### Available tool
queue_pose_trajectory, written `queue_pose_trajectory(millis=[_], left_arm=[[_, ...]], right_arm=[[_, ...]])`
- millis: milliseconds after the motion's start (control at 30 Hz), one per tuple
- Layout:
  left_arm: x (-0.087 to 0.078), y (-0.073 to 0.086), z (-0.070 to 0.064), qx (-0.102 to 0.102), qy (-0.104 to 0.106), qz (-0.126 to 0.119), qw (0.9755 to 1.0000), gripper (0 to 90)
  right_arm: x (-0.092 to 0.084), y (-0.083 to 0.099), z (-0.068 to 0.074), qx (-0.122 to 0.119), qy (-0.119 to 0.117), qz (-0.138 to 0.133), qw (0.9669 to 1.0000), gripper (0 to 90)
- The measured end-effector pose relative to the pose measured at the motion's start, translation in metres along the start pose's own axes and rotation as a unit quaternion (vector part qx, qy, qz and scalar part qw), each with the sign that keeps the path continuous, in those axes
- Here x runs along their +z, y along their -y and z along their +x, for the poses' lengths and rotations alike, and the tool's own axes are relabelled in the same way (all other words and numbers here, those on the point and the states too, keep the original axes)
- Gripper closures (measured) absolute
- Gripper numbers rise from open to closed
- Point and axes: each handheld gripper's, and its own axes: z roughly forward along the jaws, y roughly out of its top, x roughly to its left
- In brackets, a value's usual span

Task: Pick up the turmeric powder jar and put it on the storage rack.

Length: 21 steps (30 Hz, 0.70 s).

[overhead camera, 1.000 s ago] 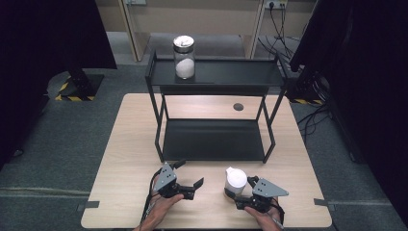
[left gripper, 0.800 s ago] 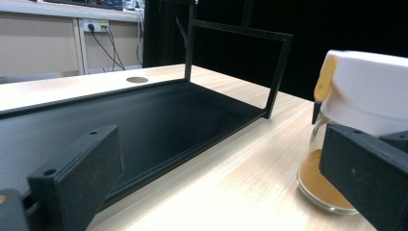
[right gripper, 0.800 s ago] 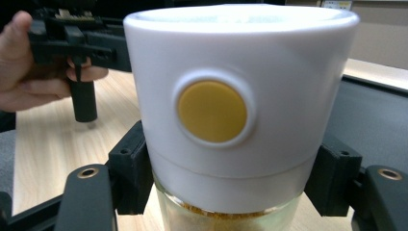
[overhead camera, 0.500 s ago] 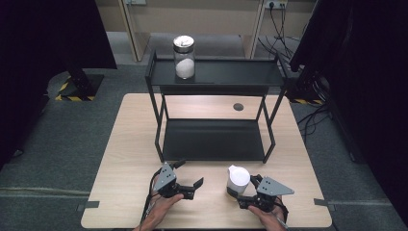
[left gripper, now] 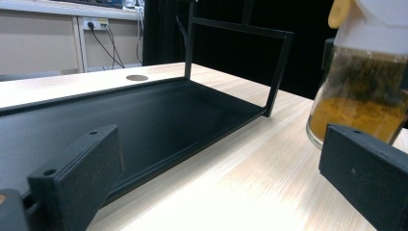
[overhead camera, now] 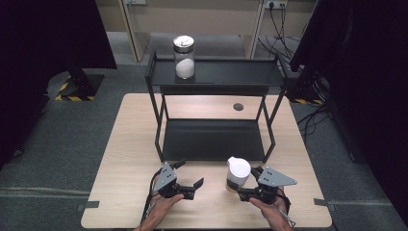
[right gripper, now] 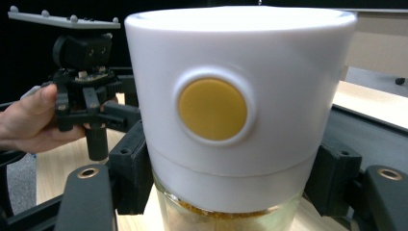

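Right tongs [overhead camera: 239, 191] are clamped on the spice jar [overhead camera: 237, 174], their black pads pressing either side of its glass body just under the white cap, as the right gripper view shows close up [right gripper: 235, 202]. Left tongs [overhead camera: 188, 180] stand wide open with nothing between them.

The jar, with yellow-orange powder in its lower part and a white cap bearing a yellow button, sits at about five o'clock on the bench [overhead camera: 125, 144], just in front of the black two-tier rack [overhead camera: 214, 139]. From the high view I cannot tell whether its base rests on the wood or has cleared it. Judging by the layout, the grip is done; what seems left is the carry and the set-down, probably onto the rack, whose lower shelf lies bare at twelve o'clock from the jar. A second jar [overhead camera: 184, 57] with white contents stands on the top shelf toward eleven o'clock.

The right hand [overhead camera: 272, 211] comes in from the six o'clock edge, holding its tongs roughly level and pointed toward nine o'clock at the jar. The left hand [overhead camera: 161, 209] rests near seven o'clock, its tongs level and aimed toward two o'clock, well apart from the jar.
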Motion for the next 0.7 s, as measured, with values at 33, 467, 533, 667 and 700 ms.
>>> queue_pose_trajectory(millis=[33, 467, 533, 667, 700], left_arm=[[0.000, 0.000, 0.000, 0.000, 0.000, 0.000, 1.0000, 0.9], [0.000, 0.000, 0.000, 0.000, 0.000, 0.000, 1.0000, 0.9], [0.000, 0.000, 0.000, 0.000, 0.000, 0.000, 1.0000, 0.9], [0.000, 0.000, 0.000, 0.000, 0.000, 0.001, 1.0000, 0.9], [0.000, 0.000, 0.000, -0.001, 0.001, 0.000, 1.0000, 0.9]], right_arm=[[0.000, -0.002, -0.001, 0.003, -0.001, -0.001, 1.0000, 31.1], [0.007, -0.031, -0.010, 0.010, -0.010, 0.004, 0.9999, 31.1], [0.007, -0.035, -0.012, 0.010, -0.010, 0.006, 0.9999, 31.1], [0.007, -0.042, -0.015, 0.015, -0.010, 0.005, 0.9998, 31.1], [0.007, -0.044, -0.016, 0.015, -0.010, 0.005, 0.9998, 31.1]])
